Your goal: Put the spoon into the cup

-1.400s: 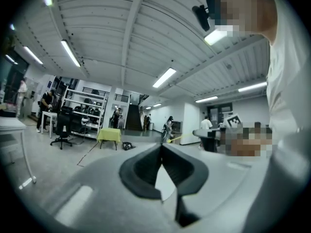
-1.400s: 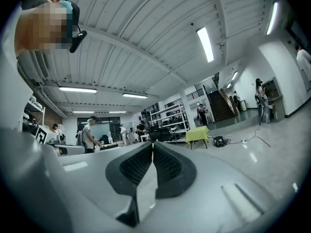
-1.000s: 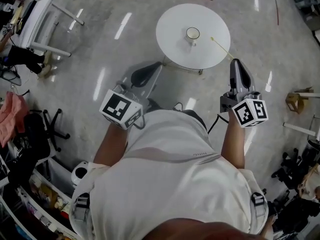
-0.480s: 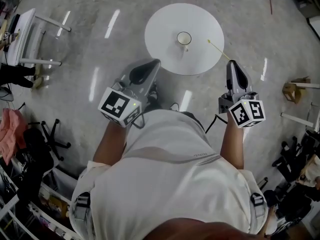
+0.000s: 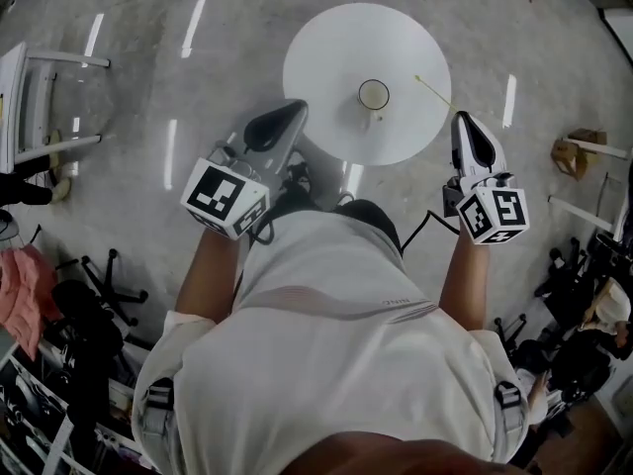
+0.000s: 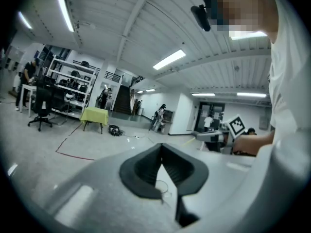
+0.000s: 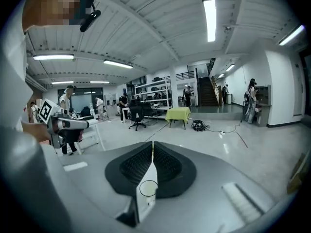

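A round white table (image 5: pixel 326 47) stands in front of me with a small white cup (image 5: pixel 374 94) near its middle. My right gripper (image 5: pixel 461 119) is at the table's right edge, shut on a thin yellowish spoon (image 5: pixel 433 91) that slants up-left over the tabletop, right of the cup. In the right gripper view the jaws (image 7: pixel 152 145) meet on the spoon's thin handle, and the cup's rim (image 7: pixel 148 188) shows in the gap below them. My left gripper (image 5: pixel 295 110) hangs at the table's left edge, shut and holding nothing; its pads meet at the tips (image 6: pixel 161 148).
A white desk frame (image 5: pixel 30 97) stands far left, with clutter and a chair base (image 5: pixel 99 275) at lower left. A cardboard box (image 5: pixel 574 151) lies on the floor at right. A green-covered table (image 7: pixel 178 113), shelves and several people fill the hall beyond.
Both grippers moved forward to the table's edges. The cup and table sit nearer in the head view. The spoon travelled with the right gripper and now reaches farther over the tabletop.
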{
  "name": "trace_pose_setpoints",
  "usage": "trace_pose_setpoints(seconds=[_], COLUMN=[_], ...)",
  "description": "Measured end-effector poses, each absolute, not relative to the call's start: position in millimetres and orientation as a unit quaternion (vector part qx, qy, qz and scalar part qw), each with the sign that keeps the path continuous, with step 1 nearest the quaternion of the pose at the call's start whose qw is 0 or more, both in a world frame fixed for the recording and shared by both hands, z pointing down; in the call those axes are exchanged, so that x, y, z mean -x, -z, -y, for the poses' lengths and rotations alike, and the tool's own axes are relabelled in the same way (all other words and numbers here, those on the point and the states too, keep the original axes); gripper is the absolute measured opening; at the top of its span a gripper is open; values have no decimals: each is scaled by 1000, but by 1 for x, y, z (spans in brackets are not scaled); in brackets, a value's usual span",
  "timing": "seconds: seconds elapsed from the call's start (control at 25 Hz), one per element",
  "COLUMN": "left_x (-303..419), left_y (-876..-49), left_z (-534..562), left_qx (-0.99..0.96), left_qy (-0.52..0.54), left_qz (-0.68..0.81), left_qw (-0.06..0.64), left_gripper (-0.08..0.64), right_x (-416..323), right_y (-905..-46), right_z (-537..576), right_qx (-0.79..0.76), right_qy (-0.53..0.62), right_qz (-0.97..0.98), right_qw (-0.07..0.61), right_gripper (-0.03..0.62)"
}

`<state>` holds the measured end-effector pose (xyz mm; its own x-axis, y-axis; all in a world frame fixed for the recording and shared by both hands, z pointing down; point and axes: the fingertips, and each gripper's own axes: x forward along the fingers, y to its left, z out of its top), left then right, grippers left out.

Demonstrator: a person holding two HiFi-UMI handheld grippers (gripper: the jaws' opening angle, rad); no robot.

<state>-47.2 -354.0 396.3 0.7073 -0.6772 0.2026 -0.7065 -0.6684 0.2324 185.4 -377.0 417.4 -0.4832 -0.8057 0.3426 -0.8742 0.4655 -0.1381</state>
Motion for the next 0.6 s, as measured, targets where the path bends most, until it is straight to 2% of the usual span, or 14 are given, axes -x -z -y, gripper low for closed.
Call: trace_pose_setpoints(seconds=[0.16, 0.36, 0.6], left_x=[53, 22, 12], left_y=[-410, -431, -440], left_z=[388, 395, 394], left_qx=[-916, -915, -901], left_qy=[-58, -78, -92], left_qz=[365, 355, 378], left_qw=[155, 176, 192], left_gripper=[2, 2, 2], right_x=[-165, -166, -161], right_y=[-443, -507, -573], right_z=[397, 407, 413], right_qx=[-487, -456, -422], right_qy=[-148, -168, -205], right_qz=[845, 840, 840], right_qw=[165, 241, 274], right_gripper=[14, 14, 14])
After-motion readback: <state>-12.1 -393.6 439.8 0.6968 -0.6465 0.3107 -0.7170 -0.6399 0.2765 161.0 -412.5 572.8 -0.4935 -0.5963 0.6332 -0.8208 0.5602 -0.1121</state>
